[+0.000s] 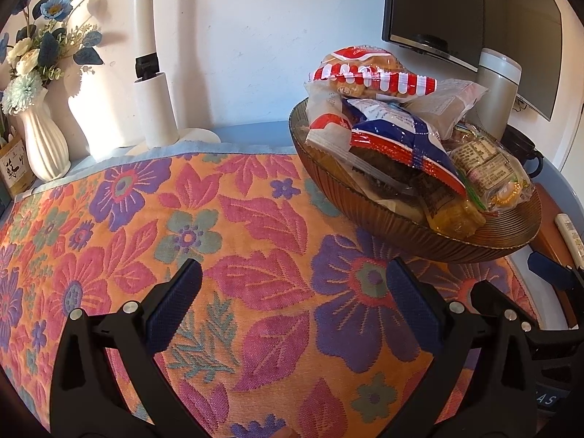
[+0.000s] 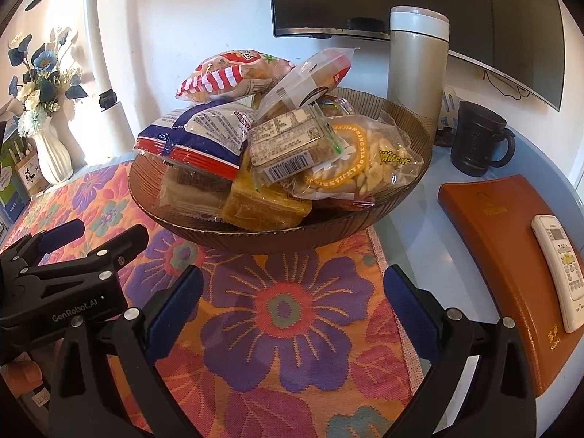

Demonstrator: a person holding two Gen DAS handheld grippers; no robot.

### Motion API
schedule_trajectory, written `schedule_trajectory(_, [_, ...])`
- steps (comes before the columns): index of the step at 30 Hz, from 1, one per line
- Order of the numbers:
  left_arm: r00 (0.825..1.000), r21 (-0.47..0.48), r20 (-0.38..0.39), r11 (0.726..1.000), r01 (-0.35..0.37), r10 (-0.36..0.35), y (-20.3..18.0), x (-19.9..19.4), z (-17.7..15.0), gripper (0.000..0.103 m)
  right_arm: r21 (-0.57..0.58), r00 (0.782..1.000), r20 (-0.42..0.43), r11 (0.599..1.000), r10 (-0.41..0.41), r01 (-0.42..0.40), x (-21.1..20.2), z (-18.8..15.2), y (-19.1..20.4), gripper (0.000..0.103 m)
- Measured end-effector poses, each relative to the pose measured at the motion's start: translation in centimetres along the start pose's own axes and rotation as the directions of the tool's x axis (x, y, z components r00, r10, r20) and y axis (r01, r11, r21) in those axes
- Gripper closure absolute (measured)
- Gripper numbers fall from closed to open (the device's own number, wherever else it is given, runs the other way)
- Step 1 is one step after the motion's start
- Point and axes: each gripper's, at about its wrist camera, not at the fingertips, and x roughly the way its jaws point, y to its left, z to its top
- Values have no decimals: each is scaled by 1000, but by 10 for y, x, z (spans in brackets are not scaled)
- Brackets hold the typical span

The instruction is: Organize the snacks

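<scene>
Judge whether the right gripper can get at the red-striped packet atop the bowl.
Probably yes: right gripper is open, and the red-striped packet tops the bowl pile uncovered.

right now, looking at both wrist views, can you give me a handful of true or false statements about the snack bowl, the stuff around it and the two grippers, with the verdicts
1. The brown ribbed bowl is piled with wrapped snacks. True.
2. The red and white striped packet lies at the bottom of the pile. False: it sits on top.
3. The left gripper holds a snack. False: its jaws stand open over the floral cloth with nothing between them.
4. The remote control lies on the orange-brown folder. True.
5. The right gripper is shut. False: its jaws are open and hold nothing.
6. A dark mug stands to the right of the thermos flask. True.
</scene>
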Motion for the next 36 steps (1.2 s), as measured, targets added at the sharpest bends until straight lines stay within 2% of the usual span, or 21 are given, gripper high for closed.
schedule_trajectory(32, [1000,-2,-9,1000,3,-3,2,2,0,3,-2,1000,-7,1000,1,-1,1,-1,1,5])
schedule_trajectory(36, [1000,5,-7,1000,-14,14,0,2,0,3,1,1000,-13,1000,4,-4,2,-1,1,5])
